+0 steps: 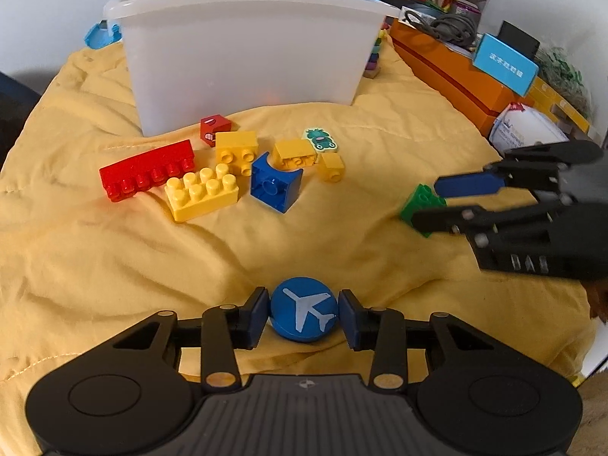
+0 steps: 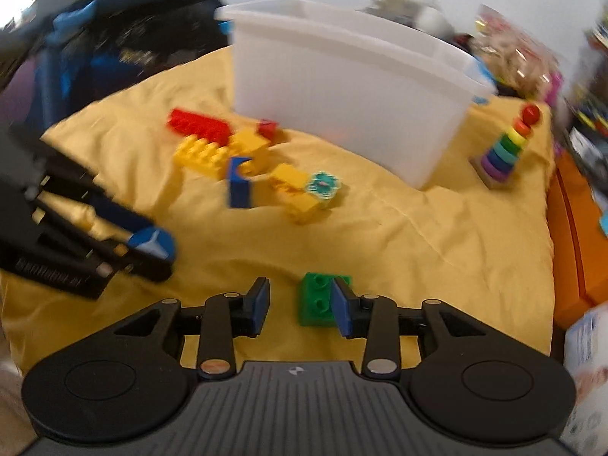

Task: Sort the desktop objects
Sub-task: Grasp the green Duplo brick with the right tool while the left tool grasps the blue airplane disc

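Sorting judged barely begun: blue airplane-printed wooden disc (image 1: 304,309) clasped by left gripper (image 1: 304,313), small green plastic brick (image 2: 323,298) lying on cloth between unclosed right gripper (image 2: 300,307) jaws, translucent white plastic bin (image 1: 243,57) contents unseen, other bricks left unsorted.

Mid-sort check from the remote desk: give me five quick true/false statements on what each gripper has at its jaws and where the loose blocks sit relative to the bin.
1. The blue airplane disc sits between the left gripper pads. True.
2. The right gripper is at a red block. False: a green block lies by one of its fingers, with a clear gap to the other finger.
3. The white bin stands on the yellow cloth behind the blocks. True.
4. The long red block is inside the bin. False: it lies on the cloth in front of it.
5. The ring stacker lies tipped over. False: it stands upright beside the bin.
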The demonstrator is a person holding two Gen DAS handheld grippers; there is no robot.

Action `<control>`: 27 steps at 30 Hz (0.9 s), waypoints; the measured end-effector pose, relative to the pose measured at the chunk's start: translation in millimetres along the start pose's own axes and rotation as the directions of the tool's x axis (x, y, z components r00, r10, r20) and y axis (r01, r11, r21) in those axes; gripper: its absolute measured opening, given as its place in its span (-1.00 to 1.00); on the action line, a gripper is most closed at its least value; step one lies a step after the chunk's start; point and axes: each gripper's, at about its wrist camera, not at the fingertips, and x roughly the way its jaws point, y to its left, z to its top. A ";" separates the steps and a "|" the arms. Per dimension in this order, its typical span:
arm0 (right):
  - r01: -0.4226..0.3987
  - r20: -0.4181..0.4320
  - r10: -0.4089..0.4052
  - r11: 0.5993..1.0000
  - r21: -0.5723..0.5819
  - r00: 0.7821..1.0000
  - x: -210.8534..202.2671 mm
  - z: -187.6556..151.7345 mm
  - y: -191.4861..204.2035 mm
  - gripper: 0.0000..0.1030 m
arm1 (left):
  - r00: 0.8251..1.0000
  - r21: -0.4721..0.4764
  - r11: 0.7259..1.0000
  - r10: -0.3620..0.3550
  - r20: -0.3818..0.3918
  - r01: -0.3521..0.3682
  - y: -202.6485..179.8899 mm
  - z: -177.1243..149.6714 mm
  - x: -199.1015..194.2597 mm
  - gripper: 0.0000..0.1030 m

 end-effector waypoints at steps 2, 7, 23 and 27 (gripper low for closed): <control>-0.004 -0.011 0.005 0.998 0.064 1.000 5.5 -0.3 -11.2 -0.16 | 1.000 -0.003 1.000 0.001 -0.006 -0.001 0.0 1.0 -0.1 -0.17; -0.011 -0.034 0.016 0.990 0.143 0.999 17.7 -0.5 -26.5 -0.09 | 1.000 -0.007 1.000 -0.004 0.001 0.004 1.0 -0.1 -0.5 -0.17; -0.050 -0.026 0.057 0.975 0.215 0.998 16.6 -3.6 -36.7 -0.16 | 1.000 0.010 1.000 -0.008 0.004 0.008 0.2 -0.7 -0.4 -0.17; -0.134 0.013 0.136 0.947 0.291 0.991 9.5 -4.2 -46.4 -0.13 | 1.000 0.007 1.000 -0.013 0.005 0.013 1.6 -1.0 -0.9 -0.17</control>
